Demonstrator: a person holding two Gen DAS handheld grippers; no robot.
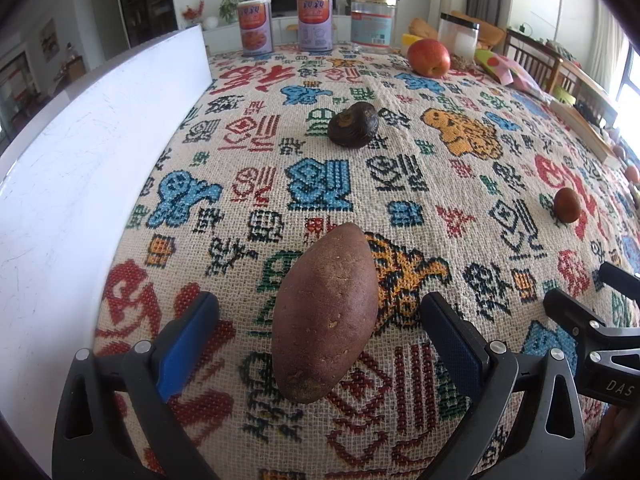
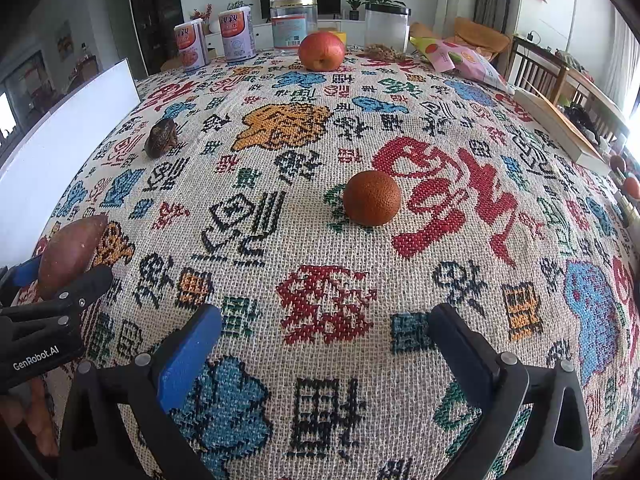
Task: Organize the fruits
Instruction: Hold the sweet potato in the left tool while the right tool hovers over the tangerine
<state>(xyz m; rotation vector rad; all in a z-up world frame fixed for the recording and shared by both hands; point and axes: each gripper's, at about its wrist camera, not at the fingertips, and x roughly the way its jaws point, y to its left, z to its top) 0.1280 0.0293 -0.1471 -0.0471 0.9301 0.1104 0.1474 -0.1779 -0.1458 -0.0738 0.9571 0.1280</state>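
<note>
A brown sweet potato (image 1: pixel 326 312) lies on the patterned tablecloth between the open jaws of my left gripper (image 1: pixel 320 316); the pads stand apart from it on both sides. It also shows at the left in the right wrist view (image 2: pixel 70 254). A dark shrivelled fruit (image 1: pixel 353 124) lies farther back. A red apple (image 1: pixel 429 58) sits near the far edge. A small orange fruit (image 2: pixel 372 198) lies ahead of my right gripper (image 2: pixel 326 332), which is open and empty above the cloth.
A white board (image 1: pixel 80 160) stands along the table's left side. Two cans (image 1: pixel 256 26), a clear jar (image 1: pixel 372 20) and a lidded container (image 1: pixel 458 36) line the far edge. Snack bags (image 2: pixel 460 58) and a book (image 2: pixel 560 128) lie at the right.
</note>
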